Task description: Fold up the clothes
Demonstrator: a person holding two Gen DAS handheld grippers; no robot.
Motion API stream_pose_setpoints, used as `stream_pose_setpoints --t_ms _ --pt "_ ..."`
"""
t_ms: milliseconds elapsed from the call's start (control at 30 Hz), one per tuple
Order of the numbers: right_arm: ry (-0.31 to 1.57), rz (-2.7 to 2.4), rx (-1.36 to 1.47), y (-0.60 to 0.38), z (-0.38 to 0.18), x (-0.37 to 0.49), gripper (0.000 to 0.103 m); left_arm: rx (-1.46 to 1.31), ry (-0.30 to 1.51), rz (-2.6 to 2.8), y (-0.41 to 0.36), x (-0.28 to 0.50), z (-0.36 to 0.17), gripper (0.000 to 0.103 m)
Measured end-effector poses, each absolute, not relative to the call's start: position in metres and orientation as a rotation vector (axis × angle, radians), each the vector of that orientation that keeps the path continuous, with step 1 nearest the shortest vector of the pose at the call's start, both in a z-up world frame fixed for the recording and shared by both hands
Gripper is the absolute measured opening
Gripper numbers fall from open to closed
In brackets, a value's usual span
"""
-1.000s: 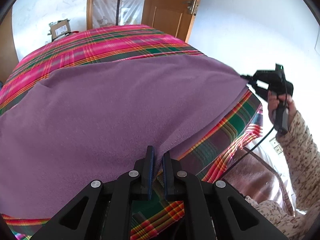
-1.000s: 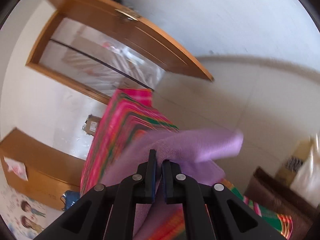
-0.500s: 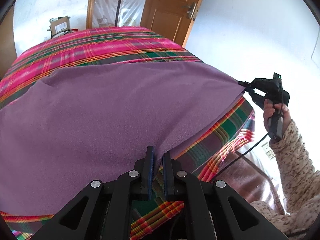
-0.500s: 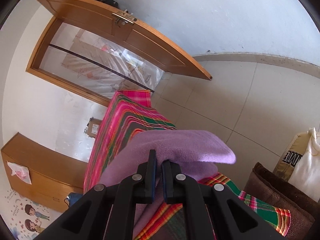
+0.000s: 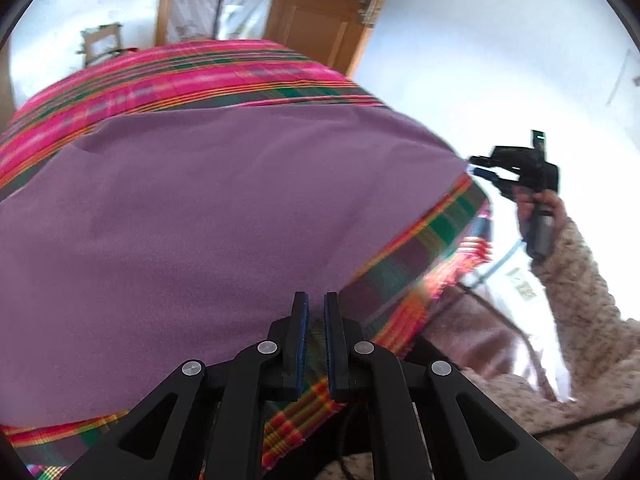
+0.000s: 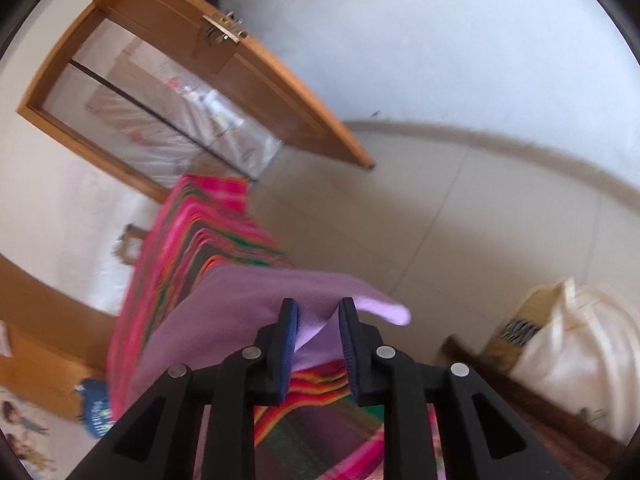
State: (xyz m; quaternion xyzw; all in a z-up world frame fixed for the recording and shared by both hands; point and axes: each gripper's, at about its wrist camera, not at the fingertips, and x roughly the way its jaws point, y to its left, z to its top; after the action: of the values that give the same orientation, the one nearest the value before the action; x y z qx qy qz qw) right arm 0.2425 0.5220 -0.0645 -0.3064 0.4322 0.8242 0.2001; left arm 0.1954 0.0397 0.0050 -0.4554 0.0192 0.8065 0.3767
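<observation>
A purple fleece cloth lies spread flat over a pink and green plaid bedspread. My left gripper is shut on the cloth's near corner, low over the bed's front edge. My right gripper is at the cloth's far right corner, and its jaws are opening. That corner of the purple cloth still sags between the parted fingers, loose from the pads. In the left wrist view the right gripper is beside the bed's right edge, held by a hand.
A wooden door stands open beyond the bed, with pale tiled floor to the right. A white bag sits on a brown seat. A patterned sleeve and a cable cross the lower right.
The right jaws, shut on the cloth corner before, now stand apart. That corner has come down toward the bed's edge. The left gripper keeps its grip and has shifted slightly.
</observation>
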Motion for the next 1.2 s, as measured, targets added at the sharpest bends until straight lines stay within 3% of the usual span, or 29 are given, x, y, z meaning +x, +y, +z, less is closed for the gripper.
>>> stream_pose_setpoints --t_ms 167,200,767,933,1000,1200 --pt "1.024 2.425 -0.829 0.510 -0.037 0.228 0.023 -1.107 0.037 2.033 0.042 0.189 0.017 0.009" --pt "1.010 2.453 -0.833 0.507 -0.033 0.222 0.023 -1.105 0.037 2.031 0.042 0.186 0.017 0.013" --pt "0.994 2.506 -1.128 0.487 -0.051 0.114 0.029 -1.205 0.005 1.946 0.037 0.136 -0.015 0.019" --pt "0.940 2.487 -1.124 0.484 -0.052 0.112 0.015 -1.210 -0.024 1.928 0.026 0.133 -0.020 0.019" --pt "0.907 2.488 -1.099 0.483 -0.048 0.112 0.002 -1.209 -0.030 1.922 0.023 0.133 -0.020 0.019" --pt "0.816 2.487 -1.029 0.474 -0.039 0.102 0.002 -1.208 -0.049 1.910 0.019 0.136 -0.021 0.019"
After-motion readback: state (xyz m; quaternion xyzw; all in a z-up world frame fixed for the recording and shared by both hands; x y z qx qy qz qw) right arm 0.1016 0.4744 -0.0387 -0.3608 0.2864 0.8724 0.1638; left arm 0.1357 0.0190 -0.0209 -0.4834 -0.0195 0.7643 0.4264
